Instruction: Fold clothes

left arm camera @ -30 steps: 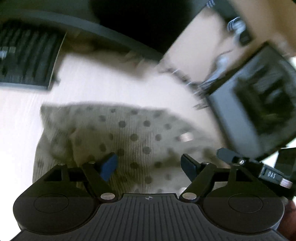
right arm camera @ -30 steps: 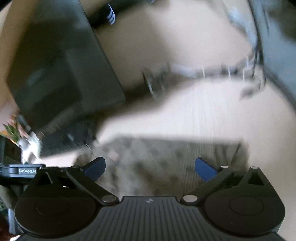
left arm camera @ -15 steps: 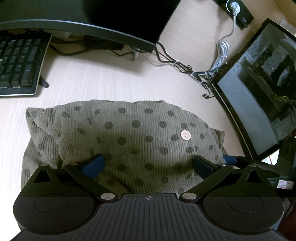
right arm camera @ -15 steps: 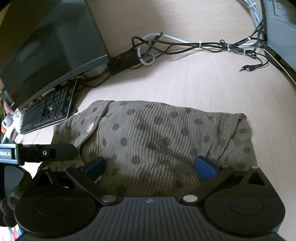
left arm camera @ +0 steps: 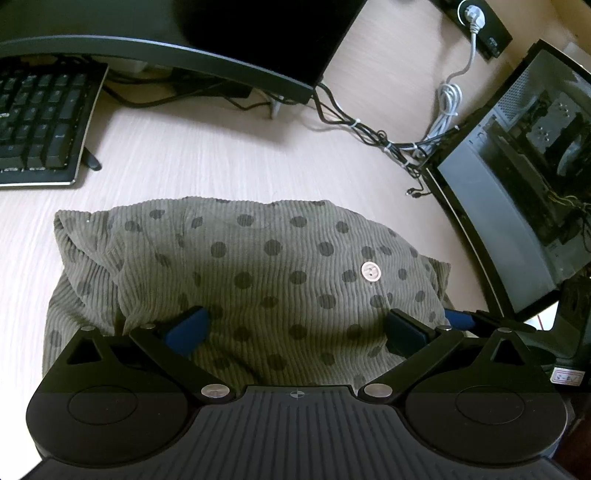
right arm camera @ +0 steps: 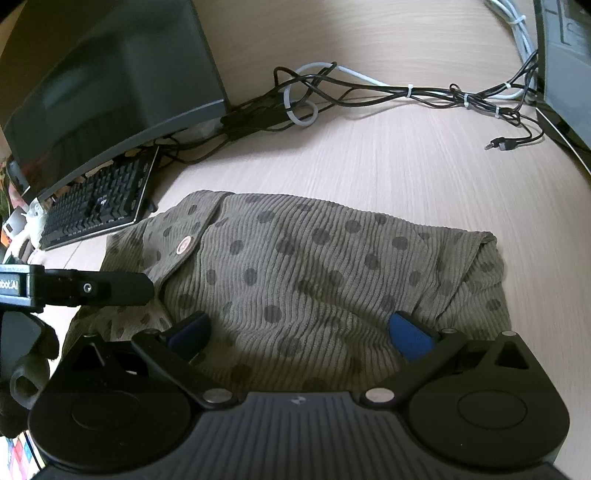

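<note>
Pale wooden desk (left arm camera: 229, 155); power strip (left arm camera: 476, 18) in left view only. Folded dotted garment (left arm camera: 258, 273) below left gripper (left arm camera: 295, 328) and right gripper (right arm camera: 299, 332), both spread wide, empty.

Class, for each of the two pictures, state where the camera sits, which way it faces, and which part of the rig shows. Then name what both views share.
Left wrist: on the left gripper, looking forward and down over its open jaws at the folded polka-dot garment; keyboard far left.
Right wrist: on the right gripper, angled down likewise, jaws open; the left gripper's finger enters from the left.
Shared: garment, its button, keyboard, monitor, cable bundle, desk.
</note>
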A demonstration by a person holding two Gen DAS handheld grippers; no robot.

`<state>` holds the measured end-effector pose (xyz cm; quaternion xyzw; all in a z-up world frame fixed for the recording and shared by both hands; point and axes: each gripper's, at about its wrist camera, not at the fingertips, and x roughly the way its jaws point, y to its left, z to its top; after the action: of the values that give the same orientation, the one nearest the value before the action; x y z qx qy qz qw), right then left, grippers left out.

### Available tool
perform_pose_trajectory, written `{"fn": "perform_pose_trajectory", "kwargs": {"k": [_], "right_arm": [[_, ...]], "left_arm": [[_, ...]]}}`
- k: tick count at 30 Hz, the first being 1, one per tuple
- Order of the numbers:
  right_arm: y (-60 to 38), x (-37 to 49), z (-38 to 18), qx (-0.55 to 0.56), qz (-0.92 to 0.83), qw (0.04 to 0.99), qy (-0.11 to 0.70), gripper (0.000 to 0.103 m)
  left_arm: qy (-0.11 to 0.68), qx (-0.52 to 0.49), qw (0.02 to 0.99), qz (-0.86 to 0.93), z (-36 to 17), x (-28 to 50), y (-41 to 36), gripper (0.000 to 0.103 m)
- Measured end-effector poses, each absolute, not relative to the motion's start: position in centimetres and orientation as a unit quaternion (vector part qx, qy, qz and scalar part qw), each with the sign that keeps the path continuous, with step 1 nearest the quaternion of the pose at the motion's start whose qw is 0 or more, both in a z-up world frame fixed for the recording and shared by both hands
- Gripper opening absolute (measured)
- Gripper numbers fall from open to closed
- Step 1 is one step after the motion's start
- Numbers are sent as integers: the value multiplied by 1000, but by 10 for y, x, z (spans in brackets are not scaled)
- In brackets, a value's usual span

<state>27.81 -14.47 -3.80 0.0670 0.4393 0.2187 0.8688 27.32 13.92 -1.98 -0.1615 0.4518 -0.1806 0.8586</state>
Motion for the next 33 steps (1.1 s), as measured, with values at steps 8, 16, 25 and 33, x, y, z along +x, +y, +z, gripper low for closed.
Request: {"fn": "perform_pose_trajectory", "kwargs": {"k": [8, 16, 25, 33], "right_arm": [[-143, 280, -20, 44, 218, 872, 437, 103], [-134, 296, -9, -105, 136, 907, 384, 103], [-124, 310, -38, -120, 140, 887, 424, 103], [-124, 310, -38, -111, 138, 889, 422, 103]], "left_arm": [[455, -160, 857, -182, -19, 274, 140, 103], [455, -167, 855, -183, -19, 273, 141, 103], [458, -190, 845, -198, -4, 263, 148, 103], [489, -209, 806, -258, -15, 247, 144, 103]]}}
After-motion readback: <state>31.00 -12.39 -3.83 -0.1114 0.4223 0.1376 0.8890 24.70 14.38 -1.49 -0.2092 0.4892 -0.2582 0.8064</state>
